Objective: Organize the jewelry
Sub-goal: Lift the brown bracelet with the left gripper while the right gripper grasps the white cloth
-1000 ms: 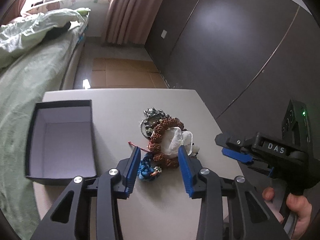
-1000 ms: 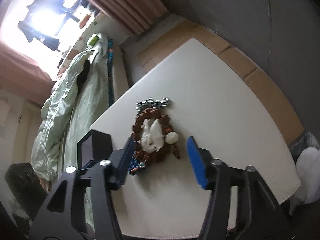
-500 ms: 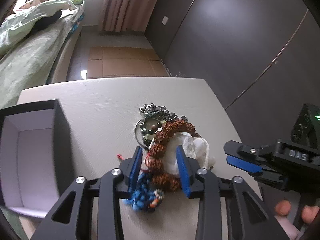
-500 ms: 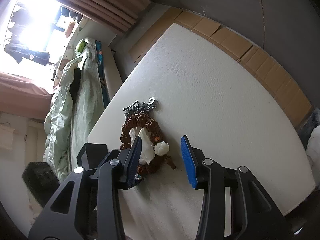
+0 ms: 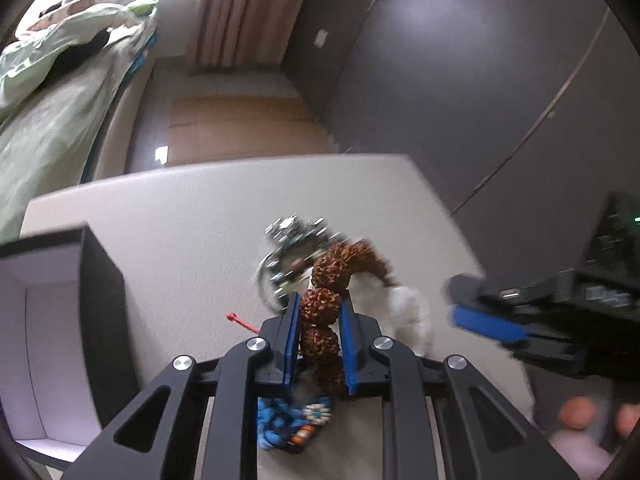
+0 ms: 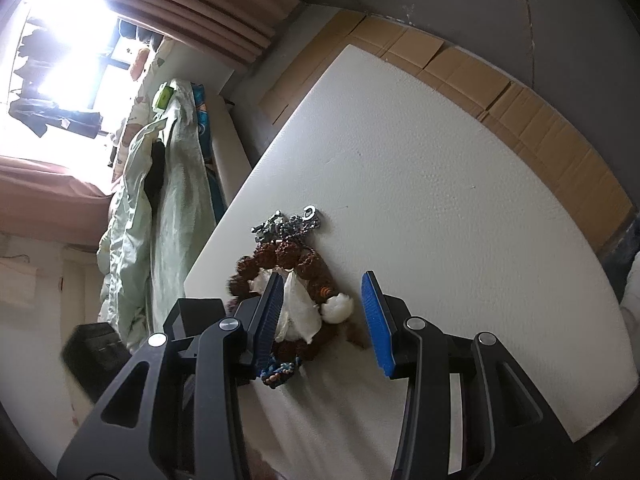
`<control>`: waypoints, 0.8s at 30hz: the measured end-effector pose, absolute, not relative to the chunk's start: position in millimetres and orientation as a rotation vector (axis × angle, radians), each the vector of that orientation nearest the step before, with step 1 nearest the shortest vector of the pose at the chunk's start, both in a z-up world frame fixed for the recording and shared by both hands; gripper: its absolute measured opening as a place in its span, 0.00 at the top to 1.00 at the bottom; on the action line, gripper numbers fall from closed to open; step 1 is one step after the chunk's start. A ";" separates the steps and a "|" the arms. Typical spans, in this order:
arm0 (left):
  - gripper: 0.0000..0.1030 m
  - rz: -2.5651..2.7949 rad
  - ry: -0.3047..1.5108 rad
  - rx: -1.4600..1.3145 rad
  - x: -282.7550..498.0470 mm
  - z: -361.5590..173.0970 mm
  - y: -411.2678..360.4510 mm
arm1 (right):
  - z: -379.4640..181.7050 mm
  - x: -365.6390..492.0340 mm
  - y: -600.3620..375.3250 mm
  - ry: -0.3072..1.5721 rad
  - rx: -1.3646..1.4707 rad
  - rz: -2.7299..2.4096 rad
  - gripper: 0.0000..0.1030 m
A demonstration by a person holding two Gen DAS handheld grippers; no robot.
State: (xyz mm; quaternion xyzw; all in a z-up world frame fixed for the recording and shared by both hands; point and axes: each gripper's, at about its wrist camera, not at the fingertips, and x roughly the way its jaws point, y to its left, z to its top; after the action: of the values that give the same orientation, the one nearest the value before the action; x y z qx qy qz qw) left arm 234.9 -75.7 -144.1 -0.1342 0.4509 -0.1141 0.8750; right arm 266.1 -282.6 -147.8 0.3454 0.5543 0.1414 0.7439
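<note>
A pile of jewelry lies on the white table (image 5: pixel 192 208). My left gripper (image 5: pixel 319 312) is shut on a brown seed-bead bracelet (image 5: pixel 320 308), with its large beads between the blue pads. Under it lie a blue braided bracelet (image 5: pixel 280 424), a white piece (image 5: pixel 408 312) and a silver chain (image 5: pixel 296 232). My right gripper (image 6: pixel 320 308) is open over the same pile, its pads on either side of the white piece (image 6: pixel 300 308) and the brown bracelet (image 6: pixel 288 256). The right gripper also shows in the left wrist view (image 5: pixel 488 324).
An open black box with a white inside (image 5: pixel 52 320) stands on the table left of the pile. A bed with green bedding (image 5: pixel 48 92) lies beyond the table's left side. Cardboard sheets (image 6: pixel 500 92) cover the floor by the dark wall.
My left gripper has closed on the brown bracelet and its beads have lifted between the pads. My right gripper has come closer over the pile and stays open.
</note>
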 end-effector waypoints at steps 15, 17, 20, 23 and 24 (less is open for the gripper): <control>0.84 -0.305 0.767 -0.367 198.4 -61.7 -42.8 | -148.9 263.1 -260.5 1.226 0.700 0.345 0.59; 0.84 -0.289 0.744 -0.381 194.4 -53.0 -31.8 | -149.0 263.5 -252.3 1.231 0.675 0.358 0.59; 0.84 -0.271 0.714 -0.408 188.3 -41.5 -15.8 | -148.3 263.3 -241.2 1.231 0.646 0.379 0.47; 0.84 -0.259 0.689 -0.431 179.1 -32.1 0.3 | -146.4 264.2 -232.8 1.221 0.629 0.396 0.40; 0.84 -0.259 0.683 -0.444 177.1 -29.3 5.7 | -145.8 264.7 -229.7 1.213 0.632 0.405 0.36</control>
State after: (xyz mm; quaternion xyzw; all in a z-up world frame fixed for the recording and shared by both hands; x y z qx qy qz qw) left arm 177.1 5.7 -29.3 -0.2154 0.3311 -0.1255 0.9101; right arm 264.7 -229.7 -145.8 0.2898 0.5563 0.1857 0.7563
